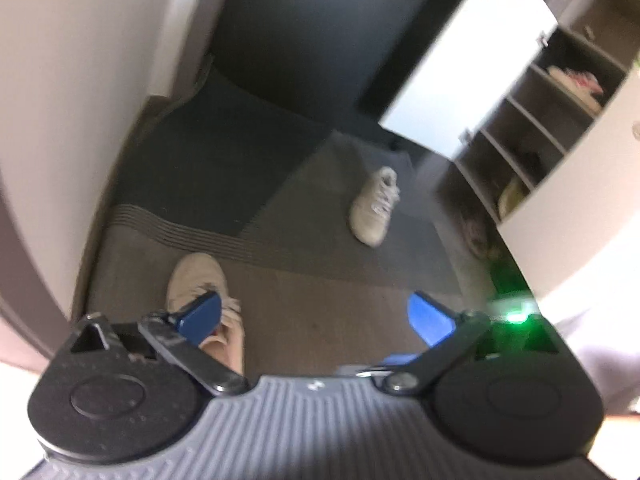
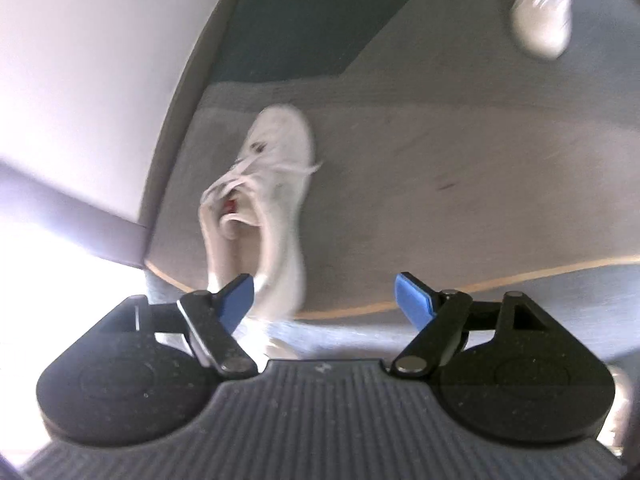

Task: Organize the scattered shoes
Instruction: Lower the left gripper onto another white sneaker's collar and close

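Two pale shoes [image 1: 376, 206] [image 1: 204, 304], two open tools [image 1: 314, 314] [image 2: 324, 300]

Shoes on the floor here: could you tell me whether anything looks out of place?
Yes. Two pale sneakers lie apart on the mat, one near, one farther off, pointing different ways, while the open shoe cabinet has bare shelves.

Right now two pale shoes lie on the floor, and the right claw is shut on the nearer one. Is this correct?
Not quite. The two pale shoes, nearer shoe and farther shoe, do lie on the floor, but the right claw is open and holds nothing. The right wrist view shows this.
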The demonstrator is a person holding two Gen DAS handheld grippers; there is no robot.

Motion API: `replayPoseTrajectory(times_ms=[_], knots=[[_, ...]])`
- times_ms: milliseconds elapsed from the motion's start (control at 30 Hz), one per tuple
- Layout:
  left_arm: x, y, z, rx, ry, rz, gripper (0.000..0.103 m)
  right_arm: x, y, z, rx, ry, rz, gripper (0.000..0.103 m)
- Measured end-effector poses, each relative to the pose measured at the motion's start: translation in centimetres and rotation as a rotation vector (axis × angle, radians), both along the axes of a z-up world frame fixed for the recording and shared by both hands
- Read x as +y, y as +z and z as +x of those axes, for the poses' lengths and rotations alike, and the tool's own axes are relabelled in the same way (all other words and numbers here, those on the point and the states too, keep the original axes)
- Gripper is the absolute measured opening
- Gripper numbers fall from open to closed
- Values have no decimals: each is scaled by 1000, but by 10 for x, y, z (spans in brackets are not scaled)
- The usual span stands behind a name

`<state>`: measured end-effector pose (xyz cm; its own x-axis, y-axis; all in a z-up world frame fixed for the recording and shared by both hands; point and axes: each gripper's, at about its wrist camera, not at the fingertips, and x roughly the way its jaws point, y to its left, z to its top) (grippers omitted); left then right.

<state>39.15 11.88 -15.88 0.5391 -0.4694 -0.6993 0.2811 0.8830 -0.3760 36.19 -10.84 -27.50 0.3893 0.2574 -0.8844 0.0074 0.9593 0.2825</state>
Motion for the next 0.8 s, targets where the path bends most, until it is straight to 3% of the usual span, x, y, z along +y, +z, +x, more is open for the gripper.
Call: replayPoseTrajectory(times_ms=[200, 267, 333, 433, 567, 633, 667, 733, 800], knots=[[-66, 40, 6, -98, -33, 132, 101, -74, 97, -62, -152, -90, 21, 81], [-94, 48, 13, -115, -11, 183, 101, -93, 112, -68, -200, -122, 20, 81], [-131, 52, 18, -200, 55, 253, 101, -115, 127, -73, -267, -158, 22, 81], [-199, 59, 41, -290, 111, 339, 101, -146, 124, -74, -401, -169, 43, 81], [-270, 47, 74, -327, 66, 217, 102, -186, 75, -59, -394, -232, -20, 81], [-308, 19, 100, -364, 86, 146, 102, -202, 47, -51, -386, -262, -12, 81], [-326, -1, 116, -374, 94, 131, 102, -214, 17, -40, -375, -280, 2, 81], [-348, -33, 140, -372, 82, 142, 102, -233, -23, -23, -350, -317, 22, 81], [-375, -73, 169, -367, 46, 178, 99, -259, -76, 3, -263, -398, 24, 81]])
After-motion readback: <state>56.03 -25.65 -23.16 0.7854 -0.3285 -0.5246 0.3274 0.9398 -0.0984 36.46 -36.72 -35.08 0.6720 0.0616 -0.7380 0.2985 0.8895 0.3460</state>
